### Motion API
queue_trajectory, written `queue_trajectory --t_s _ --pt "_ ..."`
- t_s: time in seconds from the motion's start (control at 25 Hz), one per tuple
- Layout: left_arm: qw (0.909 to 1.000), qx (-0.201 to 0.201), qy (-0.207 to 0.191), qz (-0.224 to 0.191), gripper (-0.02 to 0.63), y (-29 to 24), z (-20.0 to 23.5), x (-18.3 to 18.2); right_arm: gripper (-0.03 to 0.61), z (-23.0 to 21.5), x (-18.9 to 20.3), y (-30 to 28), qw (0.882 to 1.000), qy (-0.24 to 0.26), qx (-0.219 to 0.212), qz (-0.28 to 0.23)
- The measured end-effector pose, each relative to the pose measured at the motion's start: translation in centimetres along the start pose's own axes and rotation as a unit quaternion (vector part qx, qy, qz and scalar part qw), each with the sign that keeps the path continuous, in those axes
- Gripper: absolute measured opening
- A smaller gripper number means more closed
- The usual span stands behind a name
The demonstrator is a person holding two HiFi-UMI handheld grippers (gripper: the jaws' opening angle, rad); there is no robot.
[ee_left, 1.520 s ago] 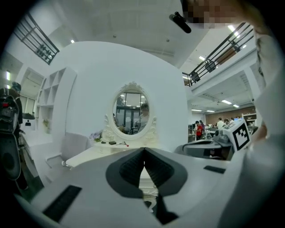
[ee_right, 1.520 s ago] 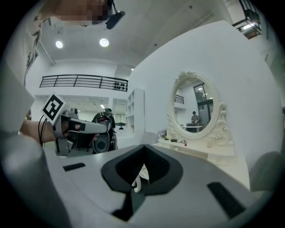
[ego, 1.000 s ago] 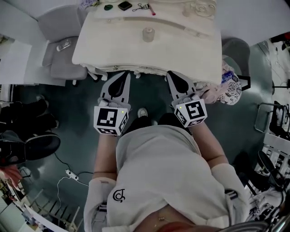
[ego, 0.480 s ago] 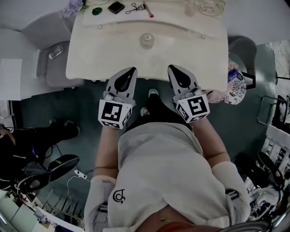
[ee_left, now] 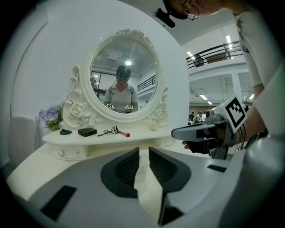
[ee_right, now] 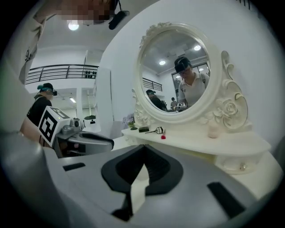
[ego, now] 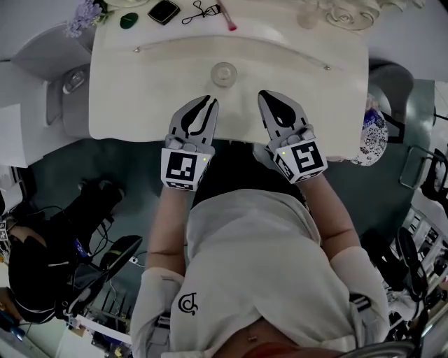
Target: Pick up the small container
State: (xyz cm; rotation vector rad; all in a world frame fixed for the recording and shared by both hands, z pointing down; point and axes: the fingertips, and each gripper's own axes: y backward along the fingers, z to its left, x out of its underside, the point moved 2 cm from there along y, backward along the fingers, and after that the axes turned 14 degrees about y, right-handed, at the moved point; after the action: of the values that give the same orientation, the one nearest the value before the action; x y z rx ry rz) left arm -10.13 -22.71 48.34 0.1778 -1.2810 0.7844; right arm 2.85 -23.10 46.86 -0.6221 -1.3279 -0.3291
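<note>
The small container (ego: 224, 73), a clear round pot, stands on the cream dressing table (ego: 140, 105) near its middle. My left gripper (ego: 208, 103) reaches over the table's front edge, just short of the pot and a little left of it. Its jaws are opening, with a narrow gap and nothing pressed between them (ee_left: 144, 149). Through that gap the pale pot (ee_left: 142, 169) shows faintly ahead. My right gripper (ego: 269, 96) hovers to the pot's right, shut and empty, its tips meeting (ee_right: 143, 148).
An oval mirror (ee_left: 124, 80) stands on a raised shelf (ego: 231, 28) at the back. On the shelf lie a black box (ego: 163, 10), an eyelash curler (ego: 199, 10), a pink stick (ego: 227, 17) and a small bottle (ee_right: 214, 130). Purple flowers (ego: 84, 15) sit at left.
The view and both grippers have moved forward from over the floor to over the table's front edge, nearer the container. The left jaws have parted slightly.
</note>
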Motion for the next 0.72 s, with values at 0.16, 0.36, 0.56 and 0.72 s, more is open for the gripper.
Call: queue_trajectory --t_s 0.16,0.36,0.56,0.72 --pt "0.9995 0.006 0.016 0.028 0.25 -2.4 0.7 2.0 0.006 -1.5 1.7 -1.5 1.0 -0.02 0.001 0.017" --pt "0.9985 0.013 0.019 0.049 0.355 -6.0 2.3 3.7 0.008 -3.1 3.2 -3.5 0.999 -0.031 0.005 0.027" --pt "0.9973 0.013 0.017 0.07 0.422 -8.8 3.2 5.2 0.006 -3.6 4.7 -4.4 0.998 -0.041 0.004 0.039" --pt "0.9953 0.023 -0.007 0.093 0.422 -10.5 3.1 5.8 0.006 -4.2 5.7 -4.7 0.998 -0.046 0.008 0.052"
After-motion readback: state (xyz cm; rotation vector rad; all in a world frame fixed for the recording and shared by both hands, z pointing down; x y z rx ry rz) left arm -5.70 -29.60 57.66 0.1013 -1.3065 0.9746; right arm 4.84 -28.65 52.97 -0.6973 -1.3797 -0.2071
